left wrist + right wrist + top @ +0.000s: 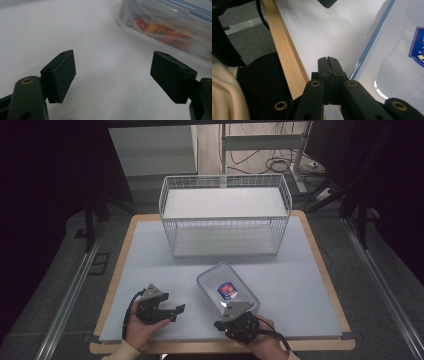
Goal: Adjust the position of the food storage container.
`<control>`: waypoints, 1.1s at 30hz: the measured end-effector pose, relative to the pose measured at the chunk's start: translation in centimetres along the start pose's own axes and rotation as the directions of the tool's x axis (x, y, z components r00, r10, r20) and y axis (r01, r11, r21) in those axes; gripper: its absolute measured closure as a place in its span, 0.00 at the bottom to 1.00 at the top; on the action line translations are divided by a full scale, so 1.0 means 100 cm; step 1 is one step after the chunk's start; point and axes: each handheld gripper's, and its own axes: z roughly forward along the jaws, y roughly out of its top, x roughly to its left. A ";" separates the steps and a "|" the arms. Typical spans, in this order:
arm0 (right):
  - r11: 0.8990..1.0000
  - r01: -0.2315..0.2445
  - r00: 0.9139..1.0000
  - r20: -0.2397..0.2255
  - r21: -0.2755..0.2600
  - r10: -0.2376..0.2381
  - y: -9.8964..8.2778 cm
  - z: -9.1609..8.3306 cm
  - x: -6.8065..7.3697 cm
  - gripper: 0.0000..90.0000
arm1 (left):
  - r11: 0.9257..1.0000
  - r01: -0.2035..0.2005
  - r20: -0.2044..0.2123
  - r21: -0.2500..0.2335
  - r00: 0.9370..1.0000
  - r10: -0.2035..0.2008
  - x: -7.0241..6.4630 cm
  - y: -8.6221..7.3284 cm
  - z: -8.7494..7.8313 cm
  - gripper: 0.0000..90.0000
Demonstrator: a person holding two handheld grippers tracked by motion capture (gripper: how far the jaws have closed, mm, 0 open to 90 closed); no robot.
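Item 1: clear lidded container [227,287], lying on the worktop [150,250] near its front edge, long axis running from front-right toward the wire basket [225,215], which stands well apart behind it.

Item 2: your right hand-held gripper [234,314], jaws pressed together on nothing, at the container's near end; whether it touches the lid you cannot tell.

Item 3: your left hand-held gripper [177,310], jaws spread wide and empty, the container just beside it to its right. Your right hand is the nearer.

View notes: the left gripper view shows orange and red contents through the container's wall; the right gripper view shows the lid's blue seal and label; the high view shows the basket.
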 end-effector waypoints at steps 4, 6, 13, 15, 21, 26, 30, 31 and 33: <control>1.000 0.013 1.000 0.019 0.005 -0.013 -0.001 -0.002 0.002 1.00 | 1.000 0.001 0.000 -0.002 1.000 -0.001 0.000 0.000 0.000 0.22; 1.000 0.017 0.999 0.029 0.008 -0.017 -0.002 -0.004 0.003 1.00 | 1.000 0.000 0.000 0.000 1.000 0.000 0.000 0.000 -0.001 0.22; 1.000 0.026 0.998 0.059 0.013 -0.026 -0.007 -0.010 0.005 1.00 | 1.000 0.004 -0.004 0.000 1.000 -0.004 0.001 0.000 -0.001 0.22; 1.000 0.021 0.998 0.065 0.014 -0.022 -0.008 -0.011 0.004 1.00 | 1.000 0.003 -0.004 0.001 1.000 -0.003 0.001 0.000 -0.001 0.22; 1.000 0.014 0.997 0.079 0.015 -0.015 -0.012 -0.015 0.003 1.00 | 1.000 0.004 -0.003 0.000 1.000 -0.004 0.000 0.000 -0.001 0.22; 1.000 0.004 0.995 0.097 0.020 -0.005 -0.016 -0.020 0.002 1.00 | 1.000 0.003 -0.003 -0.002 1.000 -0.003 0.000 0.000 -0.001 0.22; 1.000 -0.008 0.994 0.110 0.026 0.005 -0.023 -0.023 0.000 1.00 | 1.000 0.008 -0.003 -0.006 1.000 -0.008 0.000 0.000 -0.001 0.22; 0.999 -0.016 0.993 0.114 0.028 0.012 -0.024 -0.024 0.000 1.00 | 1.000 0.006 -0.004 -0.004 1.000 -0.006 0.000 0.000 -0.001 0.22; 0.999 -0.023 0.992 0.124 0.027 0.020 -0.028 -0.025 -0.003 1.00 | 1.000 0.005 -0.004 -0.003 1.000 -0.005 0.000 0.000 -0.001 0.22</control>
